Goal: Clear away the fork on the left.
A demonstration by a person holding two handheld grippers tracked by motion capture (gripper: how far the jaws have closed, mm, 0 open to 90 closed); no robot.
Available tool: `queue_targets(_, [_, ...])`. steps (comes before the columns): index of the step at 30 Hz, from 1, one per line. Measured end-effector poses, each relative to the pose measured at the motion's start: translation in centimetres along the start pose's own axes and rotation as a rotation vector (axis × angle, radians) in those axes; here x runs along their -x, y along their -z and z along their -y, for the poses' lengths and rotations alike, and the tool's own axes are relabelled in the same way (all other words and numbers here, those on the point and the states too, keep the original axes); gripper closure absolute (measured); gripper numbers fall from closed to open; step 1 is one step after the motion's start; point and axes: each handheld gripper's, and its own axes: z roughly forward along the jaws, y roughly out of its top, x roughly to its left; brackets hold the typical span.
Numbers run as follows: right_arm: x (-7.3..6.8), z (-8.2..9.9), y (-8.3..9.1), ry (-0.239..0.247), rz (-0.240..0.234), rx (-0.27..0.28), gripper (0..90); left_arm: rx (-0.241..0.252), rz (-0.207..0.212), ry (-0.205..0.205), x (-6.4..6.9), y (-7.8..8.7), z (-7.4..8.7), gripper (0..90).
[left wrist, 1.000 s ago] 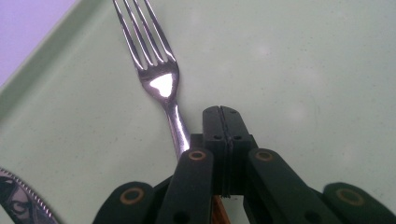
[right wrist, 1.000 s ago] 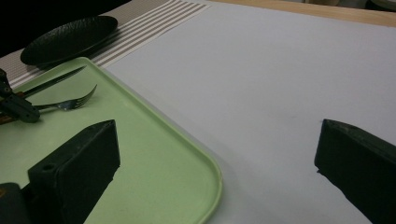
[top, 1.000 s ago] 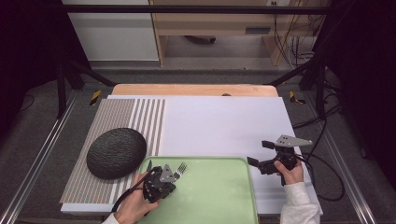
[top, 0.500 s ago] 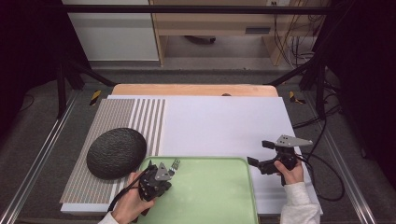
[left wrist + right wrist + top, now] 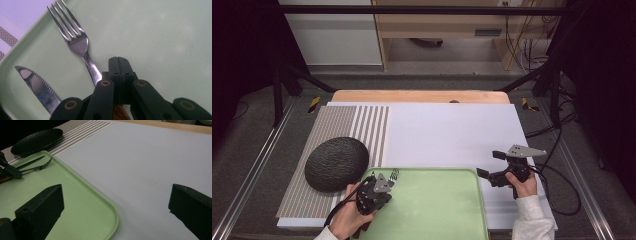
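A pale green tray (image 5: 437, 210) lies at the table's near edge. My left gripper (image 5: 384, 181) is over the tray's far left corner, its jaws pressed together (image 5: 118, 62). A metal fork (image 5: 75, 37) sticks out from under them, tines pointing away, and its wooden handle (image 5: 120, 116) shows between the fingers lower down. A serrated knife (image 5: 37, 87) lies on the tray just left of the fork. My right gripper (image 5: 489, 164) hovers past the tray's right edge over the white board, jaws wide open (image 5: 117, 195) with nothing between them. From there the fork (image 5: 37, 167) and the left gripper (image 5: 10, 171) show far off.
A black textured plate (image 5: 337, 163) rests on a striped placemat (image 5: 342, 125) left of the tray. A white board (image 5: 452, 130) covers the middle of the table, with a wooden strip (image 5: 422, 96) behind it. Cables trail at the right.
My left gripper has shifted a little to the left along the tray's far edge, and the fork has moved with it. The right gripper has stayed put.
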Motion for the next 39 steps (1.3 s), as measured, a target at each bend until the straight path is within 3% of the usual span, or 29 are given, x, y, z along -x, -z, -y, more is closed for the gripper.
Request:
queue_targets(14, [0.0,0.0,0.0,0.001,0.002,0.0,0.6,0.005,-0.014,0.024,-0.5,0.5,0.9,89.8])
queue_targets(39, [0.0,0.0,0.0,-0.001,-0.002,0.002,0.6,0.008,-0.03,0.033,-1.2,0.9,1.8,89.7])
